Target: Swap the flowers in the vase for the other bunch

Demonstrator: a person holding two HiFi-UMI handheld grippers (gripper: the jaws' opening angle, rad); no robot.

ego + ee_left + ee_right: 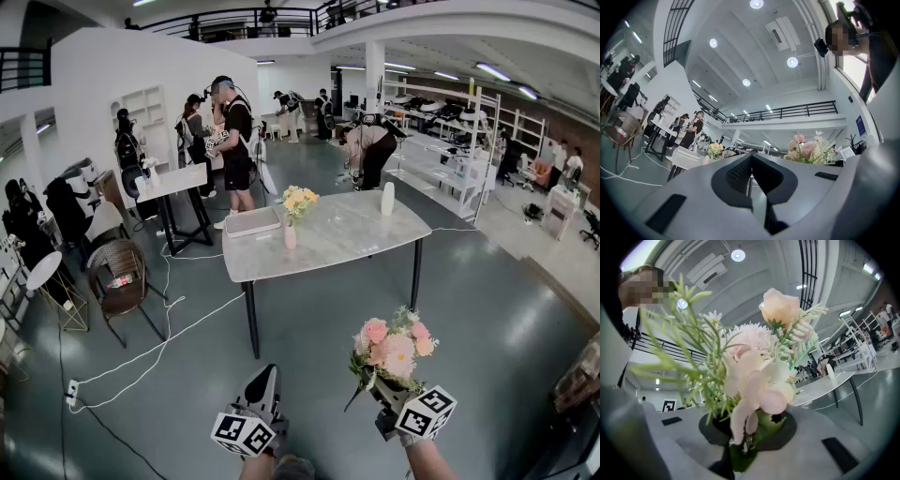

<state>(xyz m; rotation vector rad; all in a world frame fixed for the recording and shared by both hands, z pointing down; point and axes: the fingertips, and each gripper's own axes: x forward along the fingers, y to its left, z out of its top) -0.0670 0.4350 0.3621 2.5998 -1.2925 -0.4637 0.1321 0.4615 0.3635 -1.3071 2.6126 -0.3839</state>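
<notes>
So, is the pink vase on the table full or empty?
Full: yellow flowers stand upright in the pink vase on the table. The right gripper holds the pink bunch.

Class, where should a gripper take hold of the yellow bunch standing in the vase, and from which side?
Probably the stems just above the vase rim, under the blooms of the yellow bunch, approaching level from the near side: it stands upright, blooms spreading above.

At six o'clock the left gripper [266,377] points ahead with jaws closed on nothing, while at five o'clock the right gripper [382,392], held level, clamps the stems of the pink bunch [395,347].
</notes>
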